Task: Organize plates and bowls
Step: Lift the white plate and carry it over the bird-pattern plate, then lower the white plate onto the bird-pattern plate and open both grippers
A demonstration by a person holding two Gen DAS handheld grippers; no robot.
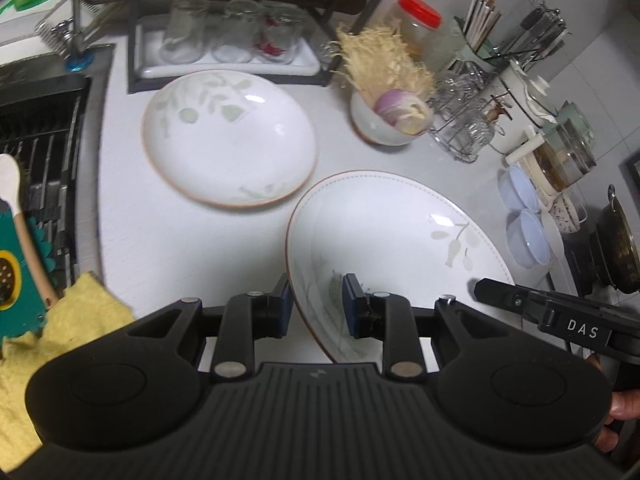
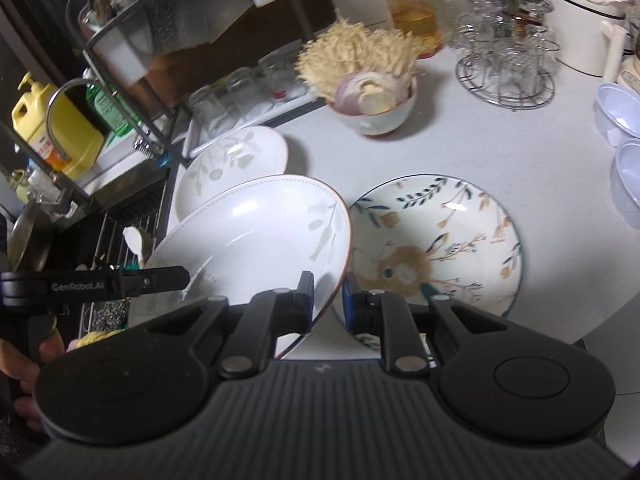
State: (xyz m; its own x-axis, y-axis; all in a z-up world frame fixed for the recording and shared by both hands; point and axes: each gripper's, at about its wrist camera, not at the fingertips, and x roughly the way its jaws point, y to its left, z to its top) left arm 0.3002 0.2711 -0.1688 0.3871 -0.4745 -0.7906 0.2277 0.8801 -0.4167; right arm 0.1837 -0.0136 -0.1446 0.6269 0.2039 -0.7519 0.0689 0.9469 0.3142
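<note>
I am gripping the white plate (image 1: 384, 240) by its rim from both sides: my left gripper (image 1: 316, 306) is clamping its near-left edge, and my right gripper (image 2: 328, 300) is pinching the opposite edge, so the plate is hanging tilted between them above the counter (image 1: 160, 240). Just beyond, the rabbit plate (image 2: 440, 240) is lying flat on the counter, and a second white plate (image 1: 230, 140) is resting nearer the sink (image 1: 40, 160). Farther back, a small bowl (image 2: 376, 116) is holding sliced onion.

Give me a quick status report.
Left gripper and right gripper both clamp the white plate's rim, plate lifted. Leaf plate and rabbit plate lie flat below, nothing blocking.
</note>
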